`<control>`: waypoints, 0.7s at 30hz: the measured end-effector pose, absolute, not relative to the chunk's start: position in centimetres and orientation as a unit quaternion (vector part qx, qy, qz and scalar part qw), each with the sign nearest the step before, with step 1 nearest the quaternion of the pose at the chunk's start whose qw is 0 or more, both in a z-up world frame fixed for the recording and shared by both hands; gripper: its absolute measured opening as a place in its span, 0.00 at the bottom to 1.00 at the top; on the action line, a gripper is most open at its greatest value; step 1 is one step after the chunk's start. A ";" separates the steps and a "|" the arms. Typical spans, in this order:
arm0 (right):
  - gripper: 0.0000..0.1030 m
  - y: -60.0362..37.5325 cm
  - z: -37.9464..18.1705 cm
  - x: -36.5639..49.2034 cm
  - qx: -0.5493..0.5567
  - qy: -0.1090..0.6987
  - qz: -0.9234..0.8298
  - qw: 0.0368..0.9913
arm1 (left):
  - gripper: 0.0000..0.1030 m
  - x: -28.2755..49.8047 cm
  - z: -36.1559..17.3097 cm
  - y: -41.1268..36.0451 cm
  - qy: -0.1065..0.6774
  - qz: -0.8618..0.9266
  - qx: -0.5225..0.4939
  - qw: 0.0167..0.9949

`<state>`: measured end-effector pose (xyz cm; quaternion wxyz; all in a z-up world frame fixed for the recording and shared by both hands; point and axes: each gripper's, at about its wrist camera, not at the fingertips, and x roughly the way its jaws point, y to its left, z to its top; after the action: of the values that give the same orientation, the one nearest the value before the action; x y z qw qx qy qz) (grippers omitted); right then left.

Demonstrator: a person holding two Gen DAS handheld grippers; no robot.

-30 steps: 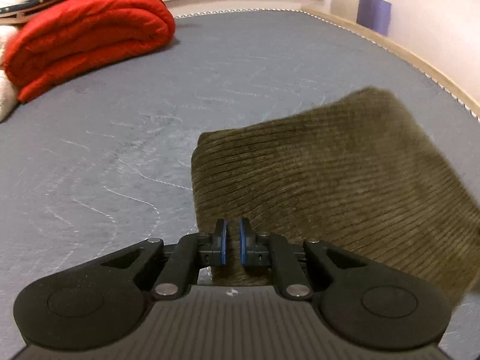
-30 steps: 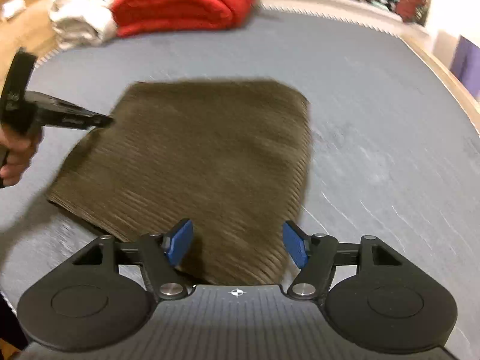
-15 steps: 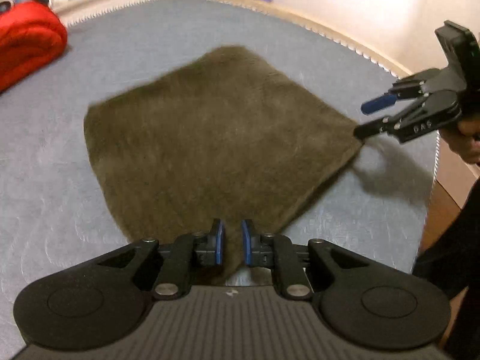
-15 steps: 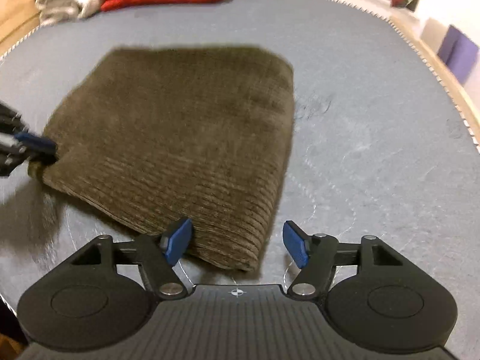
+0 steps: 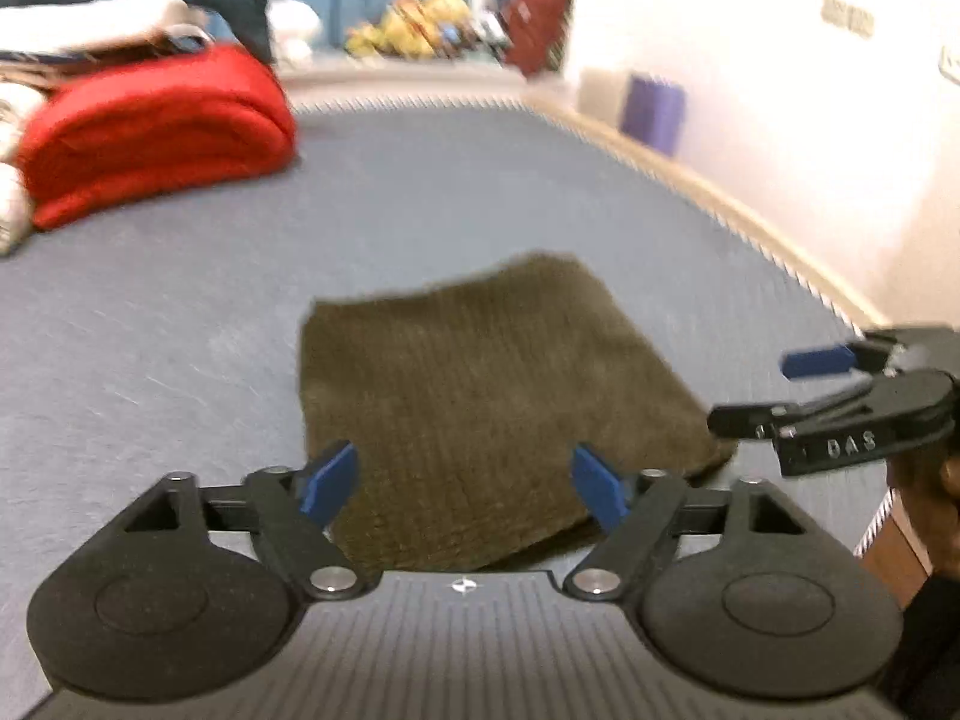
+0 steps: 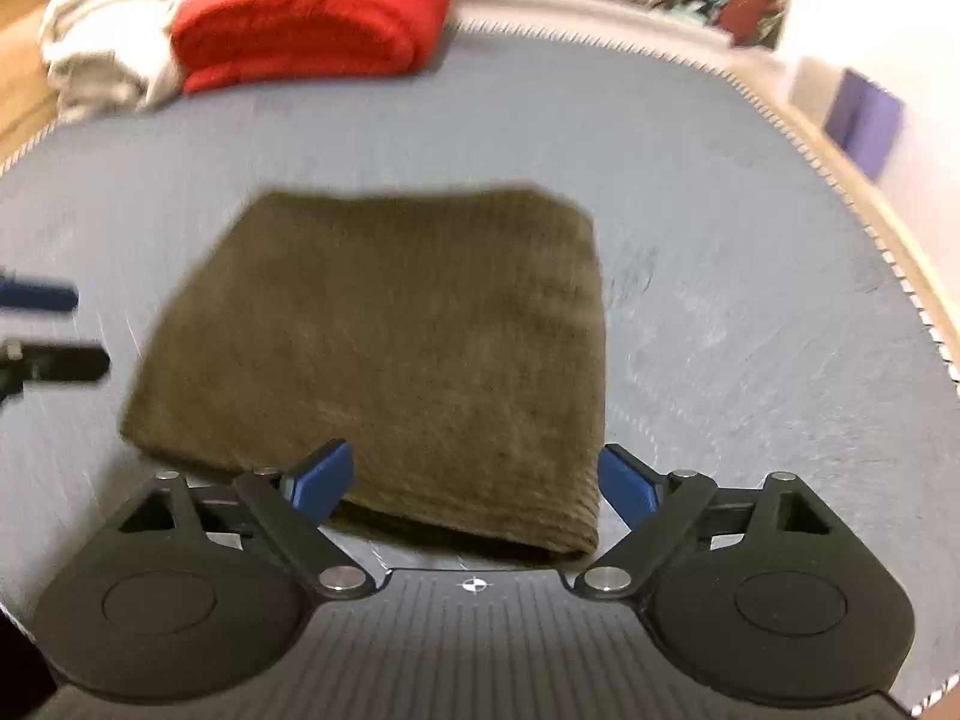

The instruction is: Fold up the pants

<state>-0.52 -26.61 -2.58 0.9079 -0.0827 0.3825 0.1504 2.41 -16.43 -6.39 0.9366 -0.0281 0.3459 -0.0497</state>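
The olive-brown corduroy pants [image 5: 480, 396] lie folded into a flat rectangle on the grey bed; they also show in the right wrist view [image 6: 396, 348]. My left gripper [image 5: 465, 483] is open and empty, just in front of the near edge of the pants. My right gripper [image 6: 474, 480] is open and empty, its jaws standing to either side of the near right corner of the pants. The right gripper also shows in the left wrist view [image 5: 804, 390] at the right corner of the pants. The left gripper's fingers [image 6: 42, 297] show at the left edge of the right wrist view.
A folded red blanket [image 5: 150, 132] lies at the far left of the grey bed [image 5: 420, 192], with white bedding [image 6: 108, 42] beside it. The bed's edge [image 5: 750, 222] runs along the right by the wall. Toys [image 5: 420, 24] sit at the far end.
My left gripper has opened and let go of the pants' edge. The pants now lie flat and still. Both grippers have pulled back a little towards the near edge.
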 end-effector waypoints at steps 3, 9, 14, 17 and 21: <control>0.98 -26.5 -0.7 -2.4 -0.067 0.354 0.138 0.923 | 0.85 0.3 -4.5 -16.5 0.317 -0.016 -0.047 0.947; 0.99 -26.5 -1.8 -3.7 -0.040 0.337 0.097 0.936 | 1.00 -2.3 -6.8 -16.8 0.326 0.008 -0.127 0.937; 0.99 -27.5 -6.7 -3.4 -0.001 0.368 0.072 0.927 | 1.00 -1.6 -10.3 -17.9 0.388 0.048 -0.099 0.915; 0.99 -27.5 -7.6 -2.2 0.016 0.404 0.088 0.910 | 1.00 -0.5 -11.2 -17.7 0.408 0.054 -0.104 0.905; 0.99 -27.1 -8.5 -1.1 -0.033 0.389 0.063 0.918 | 1.00 0.8 -12.3 -17.3 0.417 0.084 -0.097 0.900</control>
<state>-1.06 -27.07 -8.47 0.9184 -0.0330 0.3891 0.0634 0.83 -17.27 -12.31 0.8997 -0.0974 0.4172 0.0838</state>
